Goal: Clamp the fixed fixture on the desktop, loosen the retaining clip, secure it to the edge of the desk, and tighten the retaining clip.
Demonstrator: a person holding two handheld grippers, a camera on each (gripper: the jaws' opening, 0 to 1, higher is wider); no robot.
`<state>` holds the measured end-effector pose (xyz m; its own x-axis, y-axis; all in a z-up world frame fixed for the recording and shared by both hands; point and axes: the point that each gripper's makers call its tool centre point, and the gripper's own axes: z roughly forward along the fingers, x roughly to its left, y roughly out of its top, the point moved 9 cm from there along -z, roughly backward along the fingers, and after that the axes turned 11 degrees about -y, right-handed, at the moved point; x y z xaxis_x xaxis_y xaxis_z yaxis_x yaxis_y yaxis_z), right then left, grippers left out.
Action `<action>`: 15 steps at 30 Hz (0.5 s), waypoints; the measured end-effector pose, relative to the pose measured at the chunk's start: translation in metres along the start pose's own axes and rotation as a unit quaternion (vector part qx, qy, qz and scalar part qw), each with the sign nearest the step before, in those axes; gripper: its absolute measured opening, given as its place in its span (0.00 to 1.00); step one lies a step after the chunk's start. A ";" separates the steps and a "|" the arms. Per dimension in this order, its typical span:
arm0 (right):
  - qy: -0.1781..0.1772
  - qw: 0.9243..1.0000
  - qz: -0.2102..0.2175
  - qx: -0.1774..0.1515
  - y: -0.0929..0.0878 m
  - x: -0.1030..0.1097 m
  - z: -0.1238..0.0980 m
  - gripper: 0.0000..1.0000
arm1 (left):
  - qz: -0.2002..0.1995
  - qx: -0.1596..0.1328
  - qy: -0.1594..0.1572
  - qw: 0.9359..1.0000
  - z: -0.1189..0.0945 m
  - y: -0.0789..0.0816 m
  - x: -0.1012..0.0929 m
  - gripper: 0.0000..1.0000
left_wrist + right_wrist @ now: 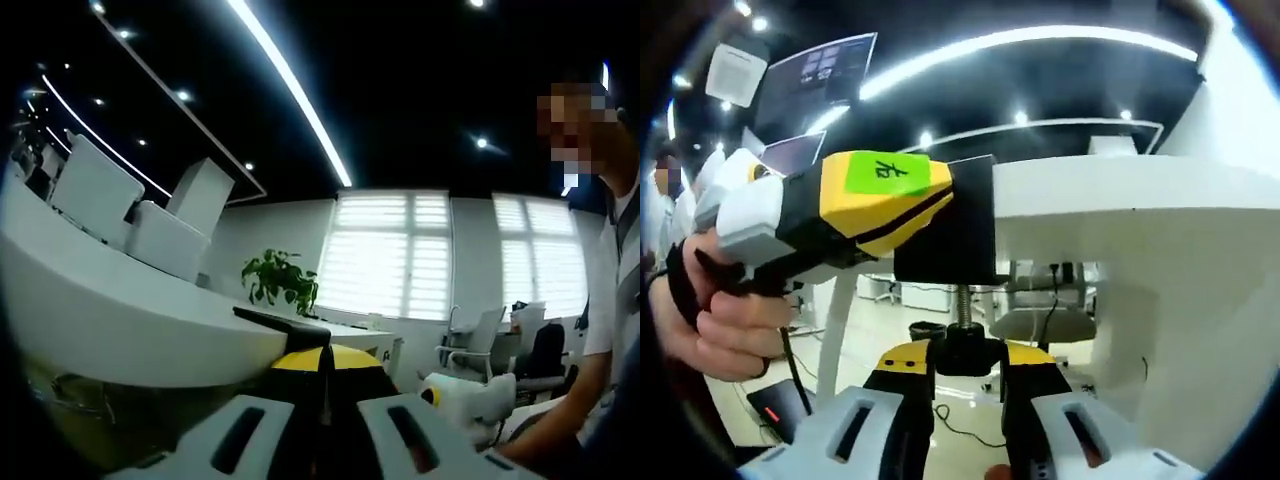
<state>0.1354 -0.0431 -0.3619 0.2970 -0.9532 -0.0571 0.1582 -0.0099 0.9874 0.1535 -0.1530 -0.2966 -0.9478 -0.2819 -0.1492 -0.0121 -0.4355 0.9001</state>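
While left gripper (855, 205) steadies clamp (945, 235), right gripper (967, 375) pinches its knob (965, 350).

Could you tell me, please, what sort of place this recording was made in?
Most likely an open-plan office. The left gripper view shows white swivel office chairs, large windows with white slatted blinds, a green potted plant and white partition panels along a long white curved desk.

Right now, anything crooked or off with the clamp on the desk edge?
Nothing stands out. The black clamp sits square on the white desk edge, its screw hanging straight down to the knob, which the right gripper has between its jaws.
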 end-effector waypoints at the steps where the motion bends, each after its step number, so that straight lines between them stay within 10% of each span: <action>1: 0.006 1.000 -0.011 -0.007 -0.001 -0.002 0.000 0.24 | 0.000 0.000 0.000 1.000 0.000 0.000 0.000 0.02; 9: 0.123 0.992 0.002 -0.018 -0.004 -0.018 0.007 0.24 | 0.001 -0.001 -0.001 1.000 0.000 0.000 0.000 0.02; 15: 0.233 0.972 0.027 0.003 -0.006 -0.027 0.020 0.23 | 0.001 0.001 0.000 1.000 0.000 0.000 -0.001 0.02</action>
<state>0.1075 -0.0234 -0.3635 0.6986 -0.7127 -0.0638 0.1246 0.0333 0.9916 0.1544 -0.1527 -0.2968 -0.9480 -0.2820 -0.1477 -0.0118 -0.4326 0.9015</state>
